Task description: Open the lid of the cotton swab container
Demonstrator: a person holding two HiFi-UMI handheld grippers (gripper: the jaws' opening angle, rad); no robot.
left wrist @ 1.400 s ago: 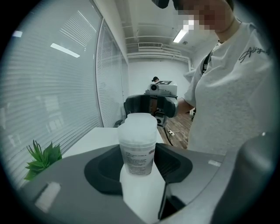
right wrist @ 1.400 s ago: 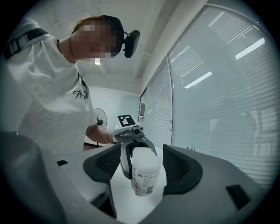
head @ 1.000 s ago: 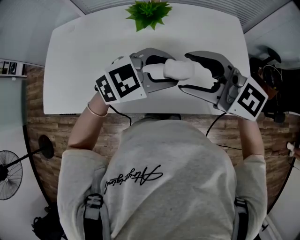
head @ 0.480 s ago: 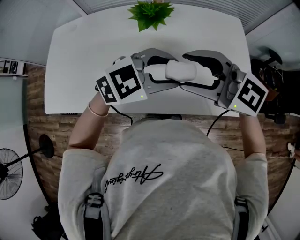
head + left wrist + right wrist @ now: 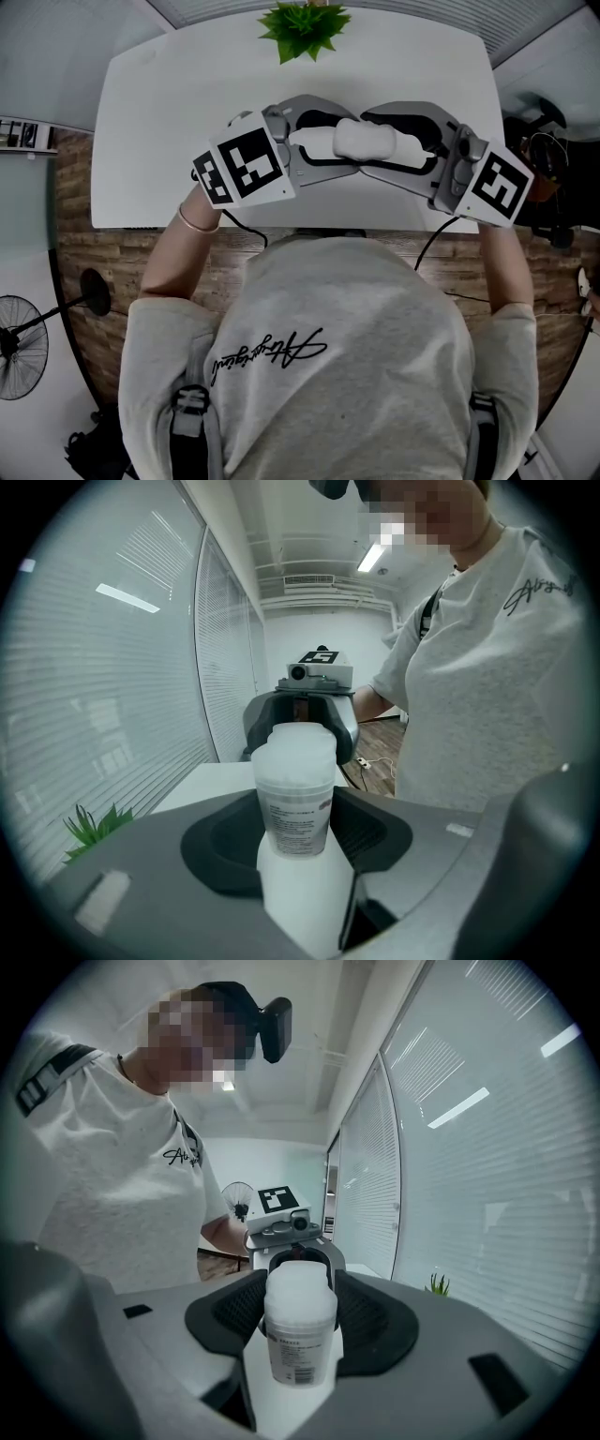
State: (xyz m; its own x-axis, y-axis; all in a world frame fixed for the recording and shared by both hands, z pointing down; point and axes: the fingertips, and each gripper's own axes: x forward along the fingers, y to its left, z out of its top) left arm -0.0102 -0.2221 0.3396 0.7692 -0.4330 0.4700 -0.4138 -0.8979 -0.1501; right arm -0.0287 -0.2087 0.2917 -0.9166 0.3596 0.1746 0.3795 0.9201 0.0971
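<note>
- Since a second ago, the right gripper [image 5: 367, 142] has drawn in round the free end of the cotton swab container [image 5: 364, 138]. Its jaws have just been closing with that end between them. The left gripper [image 5: 345, 143] and the container sit where they were.
- At the left of the head view, the left gripper points toward the right one, with its marker cube nearest the person [image 5: 328, 375]. Its jaws are clamped on the container's left end.
- The left gripper view shows the container running straight out from between the dark pads. Its printed label faces up, and its far end sits inside the other gripper's jaws.
- In the middle, the container lies on its side, bridging the two grippers and held up over the near part of the white table [image 5: 141, 141].
- At the right, the right gripper faces the left one, and its tips come almost to meet the left one's tips. In its own view both dark pads press the container's sides, so it grips that end.
- A potted plant [image 5: 302, 26] stands at the table's far edge, well apart from both grippers.
</note>
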